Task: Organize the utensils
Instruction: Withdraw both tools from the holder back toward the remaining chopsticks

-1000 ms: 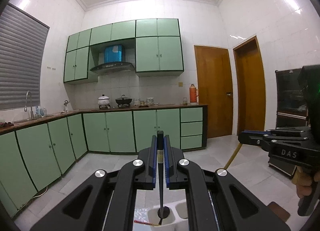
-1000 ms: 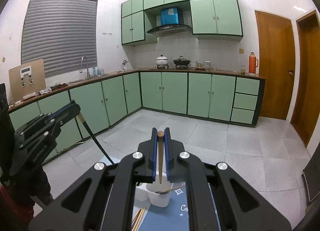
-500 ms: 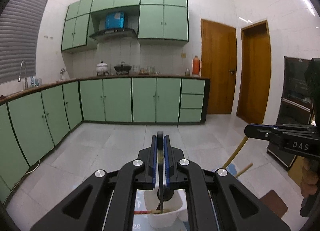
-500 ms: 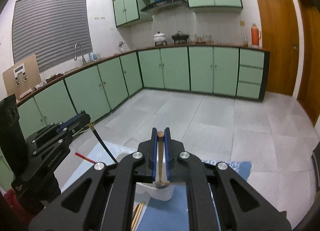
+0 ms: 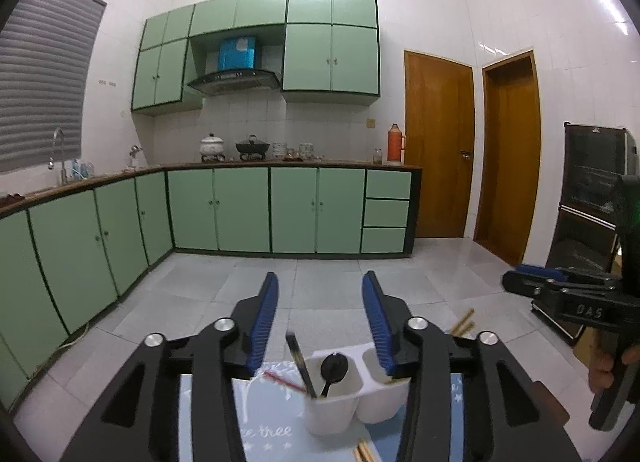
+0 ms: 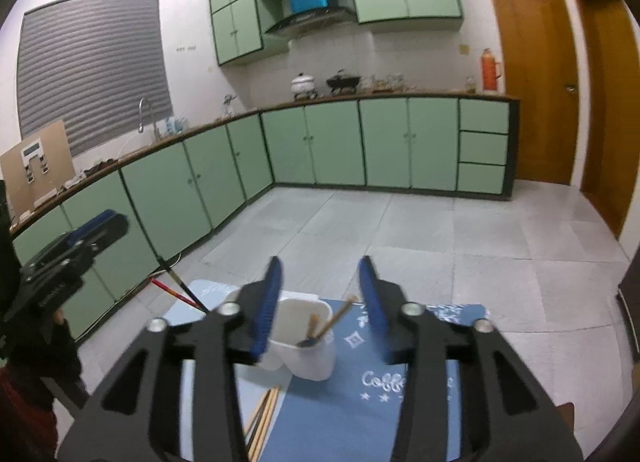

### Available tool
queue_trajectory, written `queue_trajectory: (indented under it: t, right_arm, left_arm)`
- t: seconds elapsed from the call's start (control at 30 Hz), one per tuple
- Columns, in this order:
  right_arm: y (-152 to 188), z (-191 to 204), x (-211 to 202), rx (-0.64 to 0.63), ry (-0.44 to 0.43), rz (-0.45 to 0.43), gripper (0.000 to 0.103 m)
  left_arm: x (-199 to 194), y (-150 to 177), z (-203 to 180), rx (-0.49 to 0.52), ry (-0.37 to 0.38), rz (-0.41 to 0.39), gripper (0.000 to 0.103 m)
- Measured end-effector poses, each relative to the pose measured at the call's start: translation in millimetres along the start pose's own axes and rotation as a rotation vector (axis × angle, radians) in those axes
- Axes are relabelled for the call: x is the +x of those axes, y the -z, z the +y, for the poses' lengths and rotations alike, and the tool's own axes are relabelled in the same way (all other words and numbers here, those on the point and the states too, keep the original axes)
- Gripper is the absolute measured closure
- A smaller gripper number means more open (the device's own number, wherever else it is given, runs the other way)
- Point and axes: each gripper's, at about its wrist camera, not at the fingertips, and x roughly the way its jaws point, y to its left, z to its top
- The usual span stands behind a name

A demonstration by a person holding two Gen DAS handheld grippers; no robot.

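Note:
A white two-cup utensil holder [image 5: 340, 402] stands on a blue mat [image 5: 264, 430]. Its left cup holds a black spoon [image 5: 332, 372], a black chopstick [image 5: 300, 366] and a red chopstick [image 5: 280, 380]. My left gripper [image 5: 320, 302] is open and empty above that cup. In the right wrist view the right cup [image 6: 304, 338] holds wooden-handled utensils [image 6: 336, 316]. My right gripper [image 6: 320, 290] is open and empty above it. The left gripper also shows in the right wrist view [image 6: 96, 227], and the right one in the left wrist view [image 5: 532, 278].
Several wooden chopsticks [image 6: 264, 418] lie on the mat in front of the holder. Green kitchen cabinets [image 5: 240, 209] run along the far wall and the left side. Two wooden doors [image 5: 438, 141] and a dark appliance [image 5: 592, 197] stand at the right.
Both grippers have opened. The left let go of the black chopstick into the left cup, the right let go of its wooden-handled utensil into the right cup. Both views tilted.

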Motion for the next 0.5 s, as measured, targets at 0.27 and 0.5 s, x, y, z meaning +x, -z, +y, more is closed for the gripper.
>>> queue_trajectory:
  t: [0.27, 0.5]
  right_arm:
    - [65, 3, -61, 0.032, 0.026, -0.053, 0.012]
    - [113, 20, -85, 0.022, 0.026, -0.072, 0.006]
  left_arm:
    - [-57, 44, -14, -0.011, -0.014, 0.018, 0.024]
    - [-84, 92, -18, -0.063, -0.004, 0.086, 0.01]
